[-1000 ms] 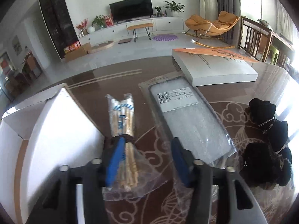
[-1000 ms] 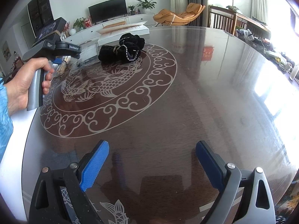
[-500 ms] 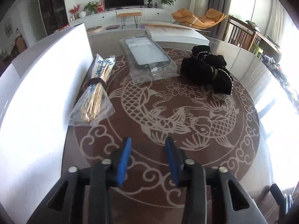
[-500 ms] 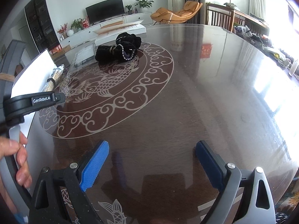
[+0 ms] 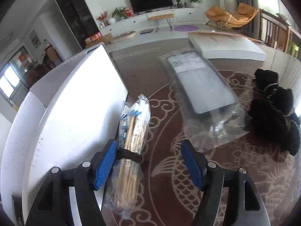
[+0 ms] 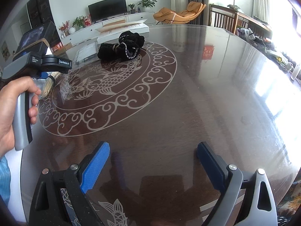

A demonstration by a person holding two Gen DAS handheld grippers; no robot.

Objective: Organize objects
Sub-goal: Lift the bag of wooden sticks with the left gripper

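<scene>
While the left gripper [image 5: 148,159] spreads its jaws, the bundle of wooden sticks [image 5: 129,150] lies between them in its clear wrapper, bound at the waist by a dark band; the left blue pad sits at or just beside that band, the right pad stands well clear, so nothing is clamped

Item, bundle: resting on the table [image 5: 165,194], its long side just beside the upright wall of a white box [image 5: 75,116]; whether it touches the wall cannot be told

Item, flat grey pack in clear plastic [image 5: 203,86]: lying further out on the table, label end away from the camera, apart from the bundle

Item, black fabric heap with a beaded chain [image 6: 122,46]: to the right of the pack, near it

Item, white flat carton [image 5: 225,46]: at the far edge of the table, beyond the pack

Item, right gripper [image 6: 152,165]: jaws wide apart, empty, hanging over bare patterned tabletop, well away from every object

Item, person's hand [image 6: 13,109]: wrapped round the handle of the left tool, seen from the right wrist view

Progress, as judged: early; every object shown rests loose on the table and none is seen inside the box. Bundle, pack and fabric all appear to await sorting, the bundle being the one in hand
</scene>
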